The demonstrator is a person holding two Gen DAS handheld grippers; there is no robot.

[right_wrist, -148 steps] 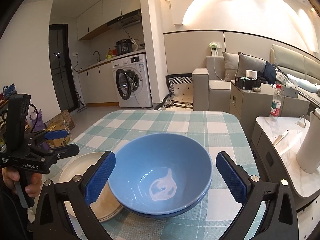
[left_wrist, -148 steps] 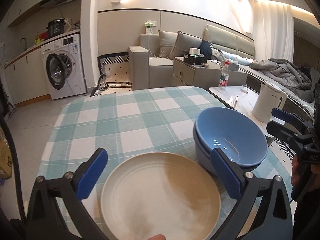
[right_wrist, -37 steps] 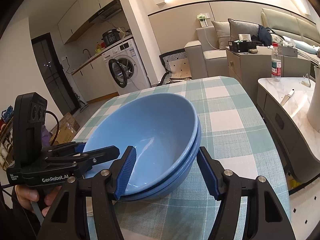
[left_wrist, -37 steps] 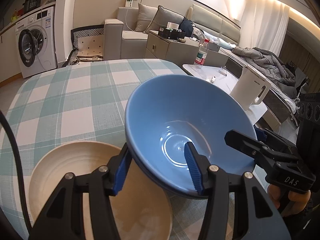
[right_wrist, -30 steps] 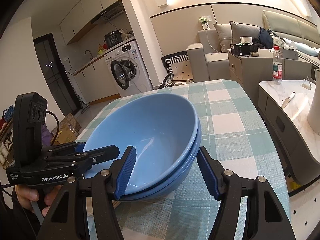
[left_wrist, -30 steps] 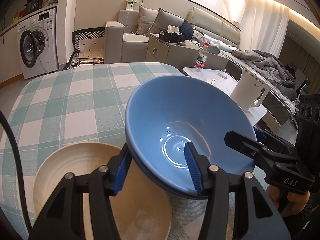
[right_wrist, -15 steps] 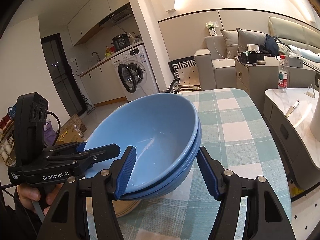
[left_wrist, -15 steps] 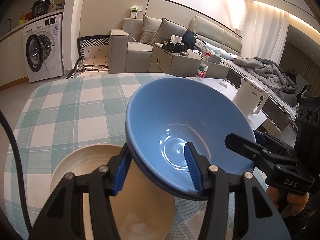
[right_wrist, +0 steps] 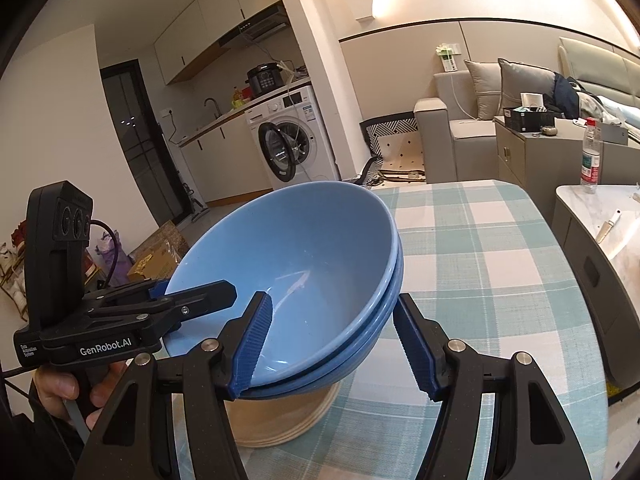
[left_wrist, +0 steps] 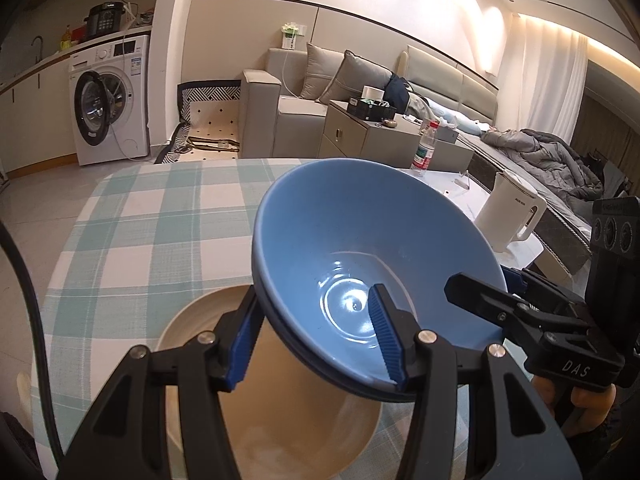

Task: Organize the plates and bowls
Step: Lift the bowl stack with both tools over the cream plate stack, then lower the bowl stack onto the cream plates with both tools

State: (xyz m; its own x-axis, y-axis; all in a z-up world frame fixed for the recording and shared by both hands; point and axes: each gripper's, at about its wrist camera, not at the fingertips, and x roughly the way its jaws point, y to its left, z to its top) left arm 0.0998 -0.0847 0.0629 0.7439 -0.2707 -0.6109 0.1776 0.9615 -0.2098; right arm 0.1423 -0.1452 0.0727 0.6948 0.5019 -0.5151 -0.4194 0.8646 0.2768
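Observation:
Two nested blue bowls [left_wrist: 360, 248] hang tilted over a beige plate [left_wrist: 248, 412] that lies on the checked tablecloth. My left gripper [left_wrist: 316, 332] is shut on the bowls' near rim, one pad inside and one outside. Across the bowls, my right gripper [left_wrist: 480, 284] is clamped on the opposite rim. In the right wrist view the bowls [right_wrist: 296, 256] sit between the pads of the right gripper [right_wrist: 334, 344], which is shut on their rim. The left gripper [right_wrist: 192, 292] bites the far rim there, and the plate [right_wrist: 288, 416] shows under the bowls.
The table [left_wrist: 160, 216] carries a green and white checked cloth. To the right stands a low marble counter with a white kettle [left_wrist: 508, 216] and a water bottle [left_wrist: 424, 152]. A hand [right_wrist: 60, 388] holds the left gripper's handle.
Both grippers, open at first with the bowls standing beside the plate, now clamp the rim. Over the last second the bowls rose and shifted over the plate.

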